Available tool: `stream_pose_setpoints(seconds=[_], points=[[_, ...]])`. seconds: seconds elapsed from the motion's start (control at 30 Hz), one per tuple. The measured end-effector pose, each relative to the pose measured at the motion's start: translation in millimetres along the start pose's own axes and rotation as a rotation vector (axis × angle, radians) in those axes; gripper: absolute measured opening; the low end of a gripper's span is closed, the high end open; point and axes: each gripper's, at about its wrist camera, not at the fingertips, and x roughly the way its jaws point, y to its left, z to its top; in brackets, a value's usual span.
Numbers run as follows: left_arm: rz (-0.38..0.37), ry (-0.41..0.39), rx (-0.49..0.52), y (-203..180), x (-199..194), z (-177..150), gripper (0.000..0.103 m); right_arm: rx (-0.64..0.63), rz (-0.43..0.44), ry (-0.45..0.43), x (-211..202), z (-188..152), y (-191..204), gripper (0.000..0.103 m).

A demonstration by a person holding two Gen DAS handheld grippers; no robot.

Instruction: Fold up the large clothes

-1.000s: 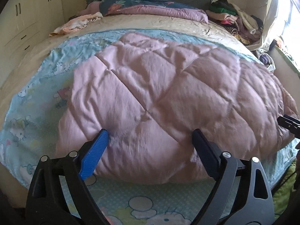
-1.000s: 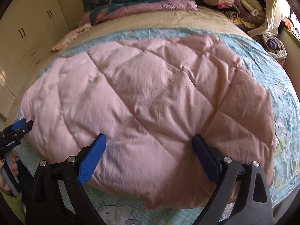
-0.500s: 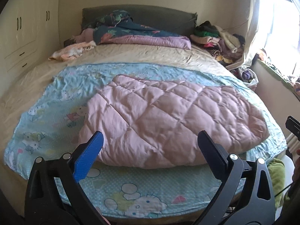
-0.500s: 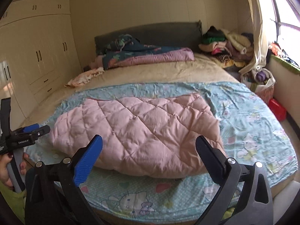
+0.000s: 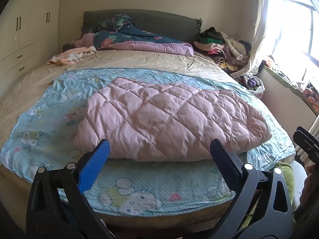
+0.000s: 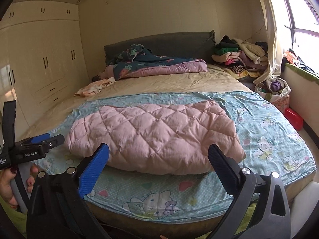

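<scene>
quilt: pink quilted piece (image 5: 169, 121), folded into a thick pad, lies flat on the blue cartoon sheet (image 5: 139, 185) at the foot end of the bed (image 5: 139, 63). Nothing is touching it.
left claw: left gripper (image 5: 157, 165) has its jaws spread wide with nothing between them. The jaws have just been opening; the pads are off the fabric.
right claw: right gripper (image 6: 157, 163) is the same: jaws wide apart, empty, just opened, clear of the quilt.
relation: quilt sits ahead of and below both claws, across the near strip of sheet. Both are apart from it, no contact.
long axis: runs side to side across the bed, roughly parallel to the foot edge. Its rounded near fold faces the claws.
nearer hand: left claw faces the quilt's left half, right claw the right half. In the right view the left gripper (image 6: 30, 149) shows at the far left, level with the quilt's left end. Neither looks clearly closer.
step: looks like release after a fold. Whether another fold is due, I can't tell.
next move, if any: my guess is each claw takes its own short end and folds along the long axis.
risk: thick padding may spring back open.
</scene>
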Motion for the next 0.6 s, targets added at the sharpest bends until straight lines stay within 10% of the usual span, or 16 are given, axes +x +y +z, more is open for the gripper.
stream_pose_setpoints(seconds=[0.6], points=[[0.0,0.013,0.0,-9,3,-13,0.094,-0.007,-0.004,0.061,17,-20,11,0.099]])
